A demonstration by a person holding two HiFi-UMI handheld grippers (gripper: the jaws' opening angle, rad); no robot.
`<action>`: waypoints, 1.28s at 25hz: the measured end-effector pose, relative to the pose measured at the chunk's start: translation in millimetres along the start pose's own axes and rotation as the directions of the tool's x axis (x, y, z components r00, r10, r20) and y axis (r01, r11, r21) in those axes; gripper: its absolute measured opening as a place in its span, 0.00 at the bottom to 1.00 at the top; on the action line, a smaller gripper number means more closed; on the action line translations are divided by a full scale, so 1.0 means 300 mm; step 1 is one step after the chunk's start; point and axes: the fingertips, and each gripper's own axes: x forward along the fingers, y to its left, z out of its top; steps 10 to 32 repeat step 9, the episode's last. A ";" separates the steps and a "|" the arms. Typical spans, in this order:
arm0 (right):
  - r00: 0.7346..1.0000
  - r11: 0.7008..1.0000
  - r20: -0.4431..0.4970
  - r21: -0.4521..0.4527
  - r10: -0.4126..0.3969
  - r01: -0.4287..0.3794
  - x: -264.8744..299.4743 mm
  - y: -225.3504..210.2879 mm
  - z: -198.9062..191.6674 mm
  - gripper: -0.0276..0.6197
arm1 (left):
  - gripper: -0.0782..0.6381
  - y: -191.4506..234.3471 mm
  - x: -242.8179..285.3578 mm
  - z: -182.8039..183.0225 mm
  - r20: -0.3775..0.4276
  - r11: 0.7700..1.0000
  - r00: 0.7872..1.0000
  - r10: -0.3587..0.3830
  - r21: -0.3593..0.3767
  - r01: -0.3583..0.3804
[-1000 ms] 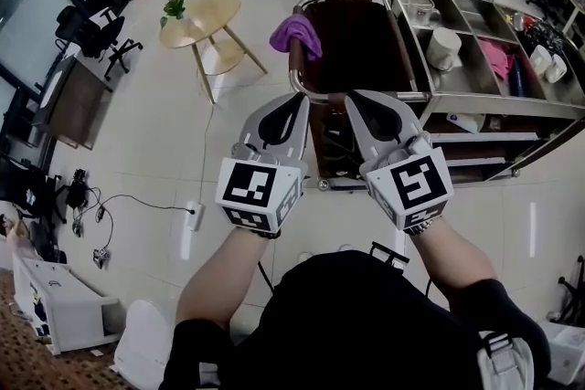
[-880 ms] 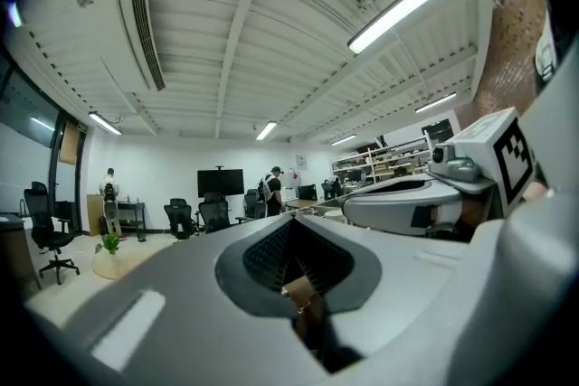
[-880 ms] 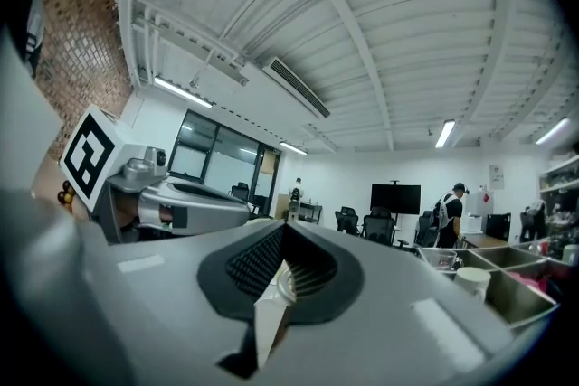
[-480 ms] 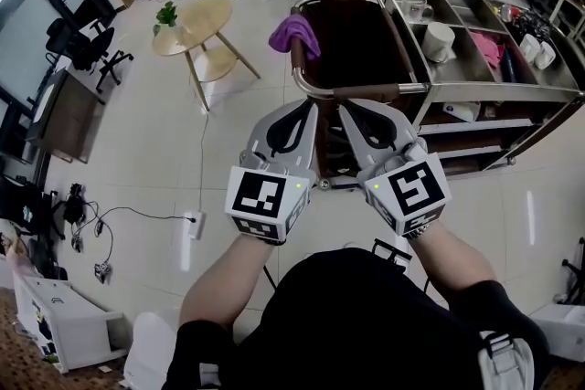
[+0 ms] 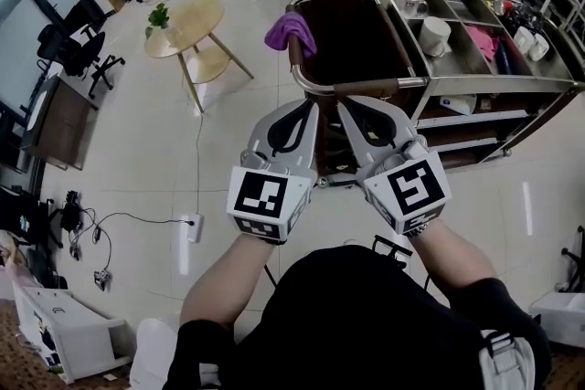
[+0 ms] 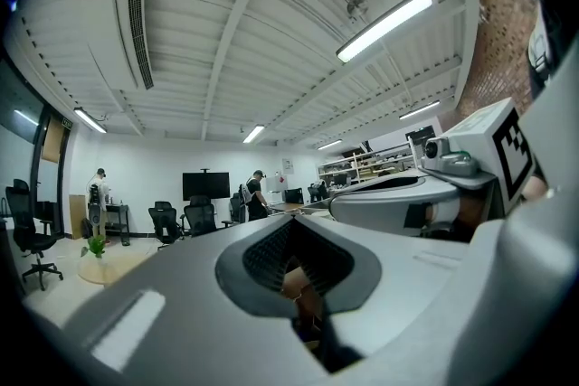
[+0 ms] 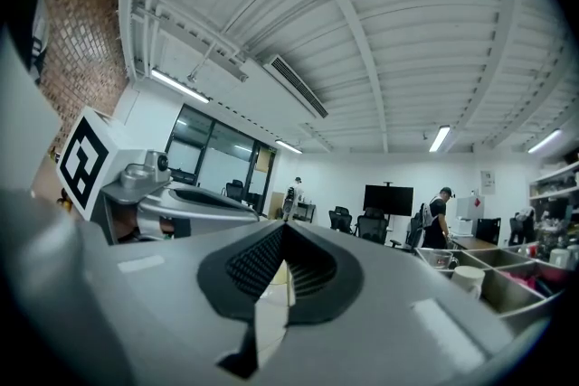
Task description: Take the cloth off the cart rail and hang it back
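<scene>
Both closed: left tool (image 5: pixel 307 108), right tool (image 5: pixel 347 105); cloth (image 5: pixel 290 34) seemingly drapes cart rail (image 5: pixel 366 89).

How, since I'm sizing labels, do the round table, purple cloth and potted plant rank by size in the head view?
1. round table, largest
2. purple cloth
3. potted plant, clearly smallest

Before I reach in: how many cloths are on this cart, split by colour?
Purple cloth, draped over the cart rail: 1
Pink cloth, lying in a top compartment of the cart: 1
Total: 2
</scene>
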 end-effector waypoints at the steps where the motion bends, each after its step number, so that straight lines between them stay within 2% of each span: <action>1: 1.000 1.000 0.000 0.000 -0.003 0.003 0.002 0.000 0.000 0.04 | 0.11 0.002 0.000 0.000 0.000 1.000 1.000 -0.002 0.001 0.002; 32: 1.000 1.000 0.000 -0.006 -0.015 0.015 0.011 -0.022 -0.018 0.04 | 0.11 0.001 0.025 -0.026 -0.002 1.000 1.000 -0.015 0.000 0.015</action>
